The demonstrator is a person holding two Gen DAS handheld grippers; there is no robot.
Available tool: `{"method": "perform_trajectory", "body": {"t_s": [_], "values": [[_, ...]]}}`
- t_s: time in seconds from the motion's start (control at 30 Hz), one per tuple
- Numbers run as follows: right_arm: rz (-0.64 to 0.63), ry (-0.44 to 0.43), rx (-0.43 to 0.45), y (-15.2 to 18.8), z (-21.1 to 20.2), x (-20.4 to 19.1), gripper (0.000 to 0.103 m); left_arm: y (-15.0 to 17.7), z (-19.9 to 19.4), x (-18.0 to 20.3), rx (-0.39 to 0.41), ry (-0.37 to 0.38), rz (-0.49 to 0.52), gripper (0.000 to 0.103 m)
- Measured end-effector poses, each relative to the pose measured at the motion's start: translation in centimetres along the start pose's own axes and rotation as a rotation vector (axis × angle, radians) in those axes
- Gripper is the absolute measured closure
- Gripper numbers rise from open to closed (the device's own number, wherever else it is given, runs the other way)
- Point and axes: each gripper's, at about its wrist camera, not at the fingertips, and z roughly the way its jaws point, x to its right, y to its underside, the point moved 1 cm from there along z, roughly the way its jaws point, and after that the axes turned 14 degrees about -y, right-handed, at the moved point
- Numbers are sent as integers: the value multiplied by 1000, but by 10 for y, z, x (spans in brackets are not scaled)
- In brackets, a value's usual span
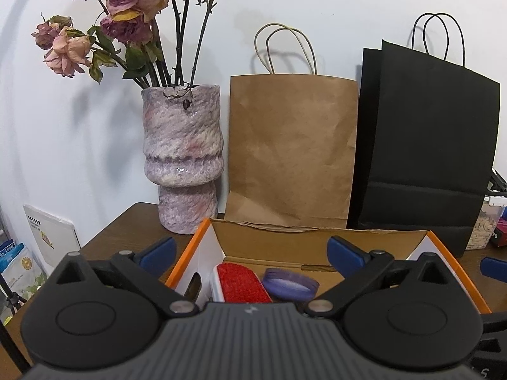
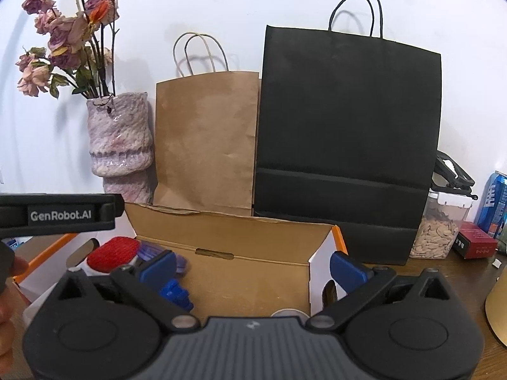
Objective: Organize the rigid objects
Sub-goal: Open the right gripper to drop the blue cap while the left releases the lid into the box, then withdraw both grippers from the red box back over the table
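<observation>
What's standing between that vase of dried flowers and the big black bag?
A brown paper bag stands between the vase and the black bag, against the wall. Both wrist views show it.

light: bright, even | shadows: soft on wall | edges: bowed, perhaps slightly blurred

Two wrist fisheyes, side by side, angled slightly downward, close over open orange-edged cardboard box; both share brown paper bag and black paper bag.

Plain white wall behind a dark wooden table.
</observation>
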Motion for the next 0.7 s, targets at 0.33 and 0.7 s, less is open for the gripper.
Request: {"method": "perform_trajectory", "body": {"t_s": [0.33, 0.7], "values": [[1, -4, 9, 1, -7, -3, 0, 0, -7, -2, -3, 9, 10, 0], [0, -7, 39, 7, -32, -8, 0, 4, -32, -13, 8, 23, 13, 0]]}}
